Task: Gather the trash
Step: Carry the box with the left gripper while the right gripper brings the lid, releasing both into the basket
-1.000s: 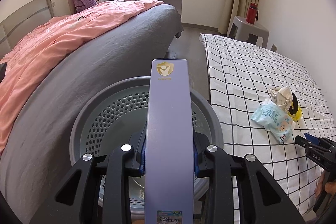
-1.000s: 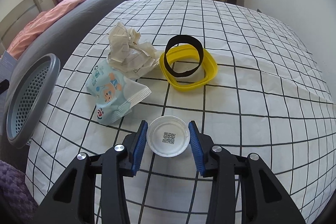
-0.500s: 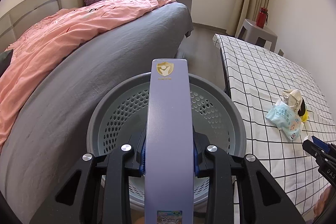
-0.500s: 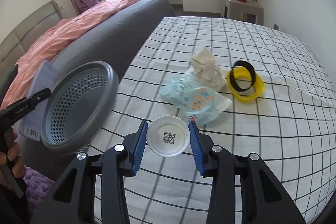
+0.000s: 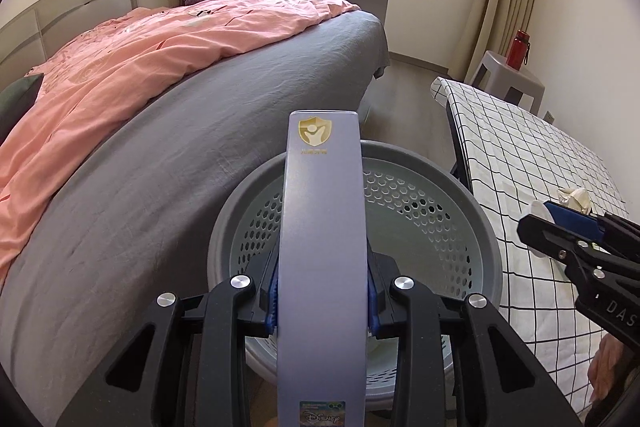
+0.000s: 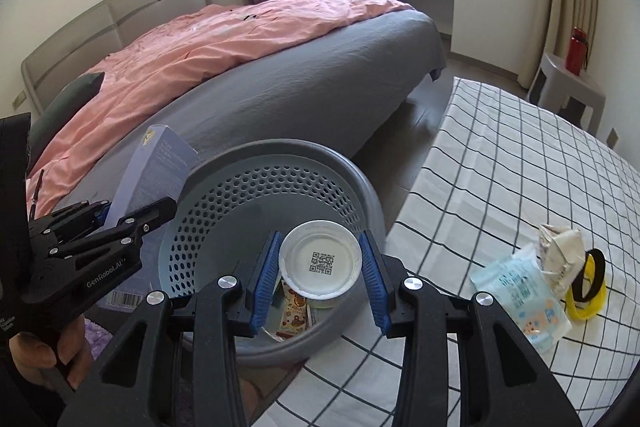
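The left gripper [image 5: 322,301] fills the lower centre of its own view, pointing forward and downward, its blue pads [image 5: 273,297] pressed against the sides of a flat purple box [image 5: 322,227]. In the right view it enters from the left edge, gripped by a hand [image 6: 38,353] at the lower left. The right gripper [image 6: 320,269] sits at the lower centre of its view, pads clamped on a round white lid [image 6: 320,259]; in the left view it reaches in from the right edge.

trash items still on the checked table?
3: wipes packet, crumpled paper behind it, yellow-black ring at the right. More may lie outside the frame.
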### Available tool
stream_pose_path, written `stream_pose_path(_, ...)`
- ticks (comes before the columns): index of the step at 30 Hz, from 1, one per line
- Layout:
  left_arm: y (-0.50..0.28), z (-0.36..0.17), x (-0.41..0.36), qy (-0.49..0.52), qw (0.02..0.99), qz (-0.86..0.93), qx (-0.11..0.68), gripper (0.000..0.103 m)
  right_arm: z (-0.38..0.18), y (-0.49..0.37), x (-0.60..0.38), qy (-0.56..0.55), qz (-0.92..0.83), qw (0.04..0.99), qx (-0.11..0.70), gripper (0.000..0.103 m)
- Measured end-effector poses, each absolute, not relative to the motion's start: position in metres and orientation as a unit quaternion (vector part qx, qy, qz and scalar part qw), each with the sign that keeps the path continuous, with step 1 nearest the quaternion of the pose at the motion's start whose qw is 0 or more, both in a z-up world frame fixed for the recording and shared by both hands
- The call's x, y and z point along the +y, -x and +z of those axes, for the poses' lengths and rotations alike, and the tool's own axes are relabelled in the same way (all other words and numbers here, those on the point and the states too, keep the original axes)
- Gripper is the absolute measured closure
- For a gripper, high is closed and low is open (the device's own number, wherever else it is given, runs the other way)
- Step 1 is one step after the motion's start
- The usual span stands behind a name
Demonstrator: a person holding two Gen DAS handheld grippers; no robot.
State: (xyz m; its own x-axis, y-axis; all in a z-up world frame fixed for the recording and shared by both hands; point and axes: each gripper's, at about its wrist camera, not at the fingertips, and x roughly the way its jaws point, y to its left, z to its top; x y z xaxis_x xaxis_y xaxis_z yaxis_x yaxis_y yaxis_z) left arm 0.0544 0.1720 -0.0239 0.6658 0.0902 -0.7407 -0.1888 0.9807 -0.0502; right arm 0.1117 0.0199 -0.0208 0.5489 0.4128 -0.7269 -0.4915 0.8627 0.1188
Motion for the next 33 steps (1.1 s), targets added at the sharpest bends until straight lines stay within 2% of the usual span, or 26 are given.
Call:
stream_pose_path(20, -0.068, -0.036, 0.171, 0.061, 0.903, 0.072, 0.42, 0.072, -0.047, -0.136, 0.027, 0.026, 0.284, 0.86, 0.424, 0.063)
stream_pose_path(22, -0.067, -0.034, 0.169, 0.06, 0.906, 0.072, 0.413, 0.069, -0.047, -0.136, 0.028, 0.026, 0.283, 0.861, 0.422, 0.063)
stream_pose_path(23, -0.065, -0.032, 0.169, 0.059, 0.908, 0.073, 0.409, 0.063, -0.046, -0.135, 0.028, 0.025, 0.283, 0.862, 0.42, 0.061)
stream_pose_path(24, -0.065, -0.031, 0.169, 0.058, 0.909, 0.075, 0.406, 0.057, -0.045, -0.135, 0.027, 0.025, 0.284, 0.862, 0.419, 0.058)
stream_pose_path(26, -0.064, -0.03, 0.169, 0.056, 0.91, 0.079, 0.403, 0.052, -0.043, -0.134, 0.026, 0.022, 0.282, 0.866, 0.411, 0.044)
stream_pose_path(33, -0.063, -0.029, 0.172, 0.053, 0.91, 0.1, 0.399, 0.04, -0.043, -0.135, 0.026, 0.021, 0.279, 0.868, 0.409, 0.044)
